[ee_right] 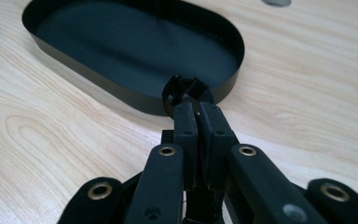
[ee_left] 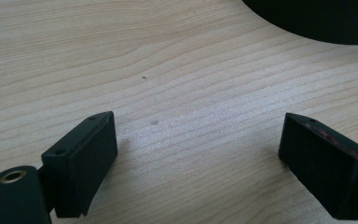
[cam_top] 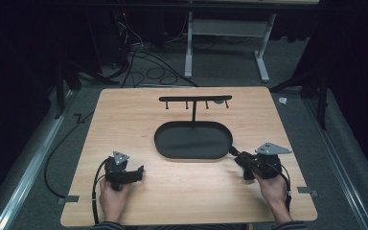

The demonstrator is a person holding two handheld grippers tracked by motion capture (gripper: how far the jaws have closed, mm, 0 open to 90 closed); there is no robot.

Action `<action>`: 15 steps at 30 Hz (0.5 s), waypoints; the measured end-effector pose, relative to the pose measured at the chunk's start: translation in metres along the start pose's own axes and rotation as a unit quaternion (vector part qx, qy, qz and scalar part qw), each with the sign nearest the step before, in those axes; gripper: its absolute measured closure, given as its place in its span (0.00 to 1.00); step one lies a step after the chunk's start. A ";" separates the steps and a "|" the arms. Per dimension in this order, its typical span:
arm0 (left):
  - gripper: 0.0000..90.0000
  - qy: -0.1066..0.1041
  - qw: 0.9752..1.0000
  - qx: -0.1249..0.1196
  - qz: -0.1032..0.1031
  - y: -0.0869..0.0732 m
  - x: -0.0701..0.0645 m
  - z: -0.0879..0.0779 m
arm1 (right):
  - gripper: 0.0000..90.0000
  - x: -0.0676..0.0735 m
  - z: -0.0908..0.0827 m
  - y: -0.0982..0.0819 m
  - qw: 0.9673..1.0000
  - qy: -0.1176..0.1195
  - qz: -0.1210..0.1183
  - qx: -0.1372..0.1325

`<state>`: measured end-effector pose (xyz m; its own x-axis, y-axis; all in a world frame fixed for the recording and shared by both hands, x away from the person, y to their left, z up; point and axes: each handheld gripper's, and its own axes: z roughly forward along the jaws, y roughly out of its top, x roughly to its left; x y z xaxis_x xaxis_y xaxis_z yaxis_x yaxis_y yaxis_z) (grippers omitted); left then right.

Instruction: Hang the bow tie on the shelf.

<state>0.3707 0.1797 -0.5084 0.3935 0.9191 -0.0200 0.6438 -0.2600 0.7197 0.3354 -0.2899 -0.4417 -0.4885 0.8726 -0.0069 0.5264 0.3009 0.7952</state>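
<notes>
A black oval tray (cam_top: pixel 172 156) lies in the middle of the wooden table, and a thin post rises from its far side to a black bar with several hooks (cam_top: pixel 195 98). My right gripper (cam_top: pixel 234 152) sits just off the tray's right end. In the right gripper view, the right gripper (ee_right: pixel 196 105) is shut on a small black looped piece (ee_right: pixel 182 89), held just short of the tray's rim (ee_right: pixel 121 95). My left gripper (cam_top: pixel 136 175) rests low at the front left, and its jaws (ee_left: pixel 198 119) stand wide open over bare wood. The tray's edge (ee_left: pixel 317 23) lies beyond them.
A small grey object (ee_right: pixel 277 2) lies on the table beyond the tray. Cables trail from both grippers toward the table's front edge. Off the far edge, a white desk frame (cam_top: pixel 189 48) and loose cables sit on the grey floor.
</notes>
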 end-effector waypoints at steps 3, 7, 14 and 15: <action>0.13 0.000 1.000 0.000 0.000 0.000 0.000 0.000 | 0.97 0.000 -0.003 0.002 1.000 0.002 -0.002 -0.003; 0.13 0.000 1.000 0.000 0.000 0.000 0.000 0.000 | 0.98 0.000 -0.010 0.009 1.000 0.007 -0.007 -0.016; 0.13 0.000 1.000 0.000 0.000 0.000 0.000 0.000 | 0.98 -0.001 -0.016 0.017 0.999 0.016 -0.005 -0.030; 0.13 0.000 1.000 0.000 0.000 0.000 0.000 0.000 | 0.98 -0.001 -0.017 0.020 0.999 0.018 -0.006 -0.032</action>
<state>0.3707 0.1797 -0.5084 0.3935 0.9191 -0.0200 0.6437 -0.2600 0.7198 0.3348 -0.2914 -0.4155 -0.5202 0.8540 0.0050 0.4752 0.2846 0.8326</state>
